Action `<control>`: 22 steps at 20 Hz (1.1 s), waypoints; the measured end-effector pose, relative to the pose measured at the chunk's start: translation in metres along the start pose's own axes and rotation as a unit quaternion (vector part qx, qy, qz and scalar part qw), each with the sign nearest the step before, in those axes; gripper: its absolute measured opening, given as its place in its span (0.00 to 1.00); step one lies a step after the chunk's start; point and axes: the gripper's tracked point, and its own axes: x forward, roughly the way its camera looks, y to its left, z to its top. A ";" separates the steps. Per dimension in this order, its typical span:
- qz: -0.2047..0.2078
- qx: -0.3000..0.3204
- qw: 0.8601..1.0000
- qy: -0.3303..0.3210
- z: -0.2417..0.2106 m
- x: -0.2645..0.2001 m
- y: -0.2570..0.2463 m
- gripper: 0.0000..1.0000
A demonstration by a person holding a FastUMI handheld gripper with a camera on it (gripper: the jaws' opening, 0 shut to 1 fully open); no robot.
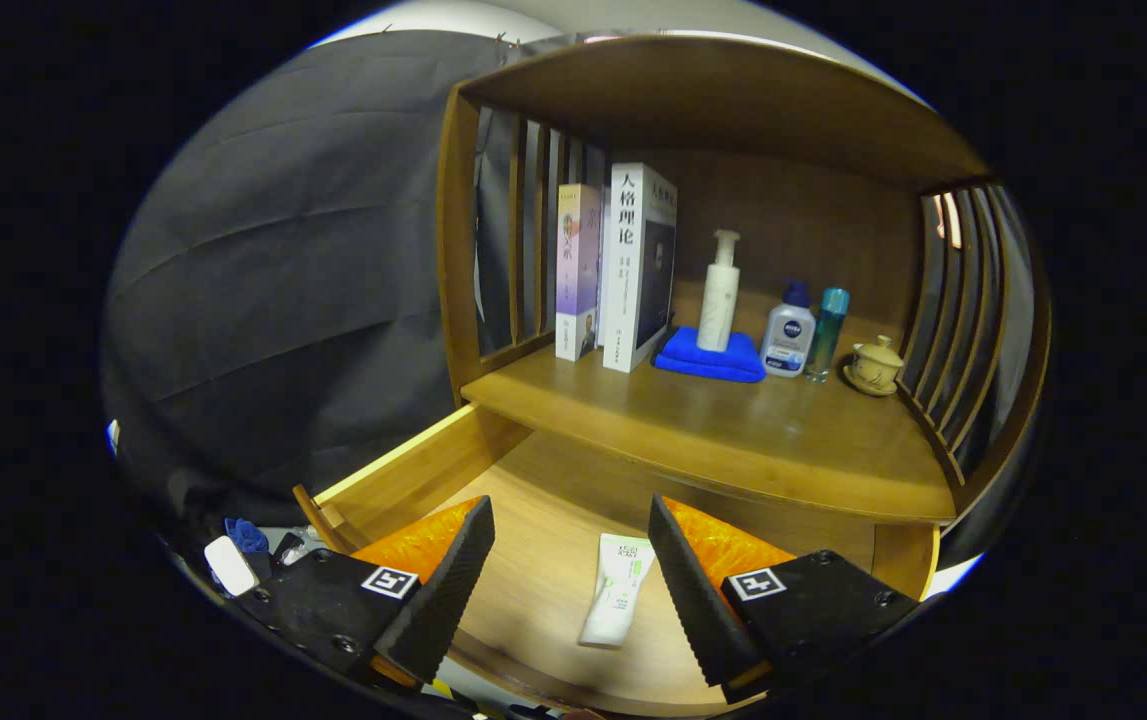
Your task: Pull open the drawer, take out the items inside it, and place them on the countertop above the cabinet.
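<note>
Low in the frame, the gripper (571, 540) hangs released over the open wooden drawer (413, 475), fingers wide astride a flat white tube (617, 600) on smooth bare boards

The drawer (413, 470) and the countertop (733, 430) are of warm brown wood with a fine grain. The tube (618, 590) in the drawer is white with green marks. On the countertop the folded cloth (708, 358) is bright blue, the pump bottle (720, 293) is cream white, the small bottle (788, 338) is white with a dark blue cap, the slim bottle (826, 333) is teal, and the lidded cup (875, 366) is beige. The books (618, 265) are white and pale purple.
</note>
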 end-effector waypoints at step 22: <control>0.043 0.014 0.947 0.318 -0.123 0.066 -0.049 0.94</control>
